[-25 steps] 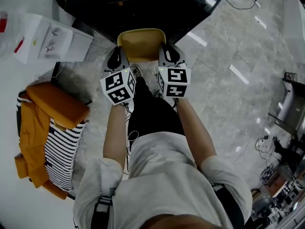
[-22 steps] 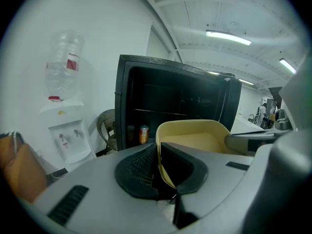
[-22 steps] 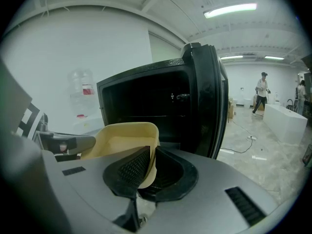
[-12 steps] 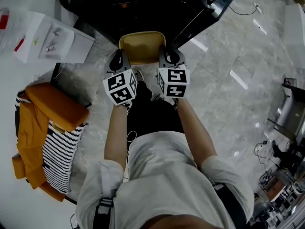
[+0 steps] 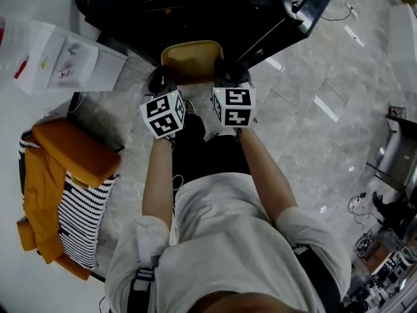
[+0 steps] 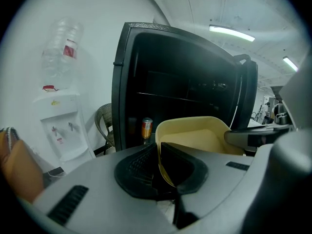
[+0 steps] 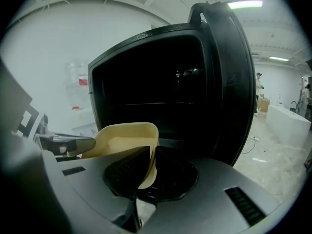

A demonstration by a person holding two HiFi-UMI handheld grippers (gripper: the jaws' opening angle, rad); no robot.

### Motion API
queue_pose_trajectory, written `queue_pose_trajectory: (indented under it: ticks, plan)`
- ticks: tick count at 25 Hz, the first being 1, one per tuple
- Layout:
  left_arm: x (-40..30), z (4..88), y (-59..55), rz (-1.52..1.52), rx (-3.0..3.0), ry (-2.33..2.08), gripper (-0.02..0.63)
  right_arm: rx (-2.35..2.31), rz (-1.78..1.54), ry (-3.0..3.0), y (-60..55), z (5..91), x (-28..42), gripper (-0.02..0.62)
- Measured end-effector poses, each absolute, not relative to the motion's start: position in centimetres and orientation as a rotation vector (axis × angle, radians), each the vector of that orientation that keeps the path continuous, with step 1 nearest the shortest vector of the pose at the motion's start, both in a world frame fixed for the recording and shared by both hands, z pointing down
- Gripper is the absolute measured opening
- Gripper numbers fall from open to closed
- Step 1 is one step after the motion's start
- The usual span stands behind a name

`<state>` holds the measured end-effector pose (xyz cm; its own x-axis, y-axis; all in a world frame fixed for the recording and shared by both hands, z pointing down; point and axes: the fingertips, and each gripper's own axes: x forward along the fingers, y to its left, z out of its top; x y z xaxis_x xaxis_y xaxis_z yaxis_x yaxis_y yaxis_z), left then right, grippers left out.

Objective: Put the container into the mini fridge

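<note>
- The jaws of the left gripper are clamped on the left wall of the container, with its thin yellow rim pinched between them.
- The jaws of the right gripper are likewise closed on the opposite wall, so the container is carried between the two grippers.
- The container is held in the air, open side up and seemingly empty. It is just in front of the mini fridge and not yet inside it.
- The door is seen swung open to the right. The dark interior is exposed, with a shelf and a can low at its left.
- By this showing, the pick-up and the opening of the door are done. The container is left to be slid inside, set down and released, and the door perhaps to be shut.
</note>
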<state>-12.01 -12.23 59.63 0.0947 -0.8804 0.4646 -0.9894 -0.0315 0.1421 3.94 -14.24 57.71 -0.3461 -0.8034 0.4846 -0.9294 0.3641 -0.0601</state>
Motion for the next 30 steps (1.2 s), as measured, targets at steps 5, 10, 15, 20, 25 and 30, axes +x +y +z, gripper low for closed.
queue_pose_trajectory:
  ticks: [5,10,15,20,25,30]
  plan:
    - [-11.6,60.5,-14.1,0.349,1.968,-1.833,0.035,1.532,0.457,-2.240,-15.7,59.1,4.4,0.061]
    - [-11.9,62.2,-16.2,0.368,1.975,-1.814,0.035,1.534,0.462,-2.215,-17.5,61.1,4.1,0.061]
    - [-11.6,63.6,-18.3,0.393,1.994,-1.787,0.035,1.552,0.480,-2.191,-19.1,62.9,4.4,0.061]
    - [-11.5,65.3,-19.8,0.420,1.987,-1.751,0.035,1.553,0.499,-2.162,-20.7,64.4,4.4,0.061]
    - [-11.8,65.8,-21.8,0.438,2.007,-1.743,0.035,1.574,0.488,-2.157,-22.5,65.0,4.1,0.061]
    - [-11.7,66.8,-22.6,0.440,2.016,-1.734,0.035,1.582,0.490,-2.150,-23.4,65.9,4.1,0.061]
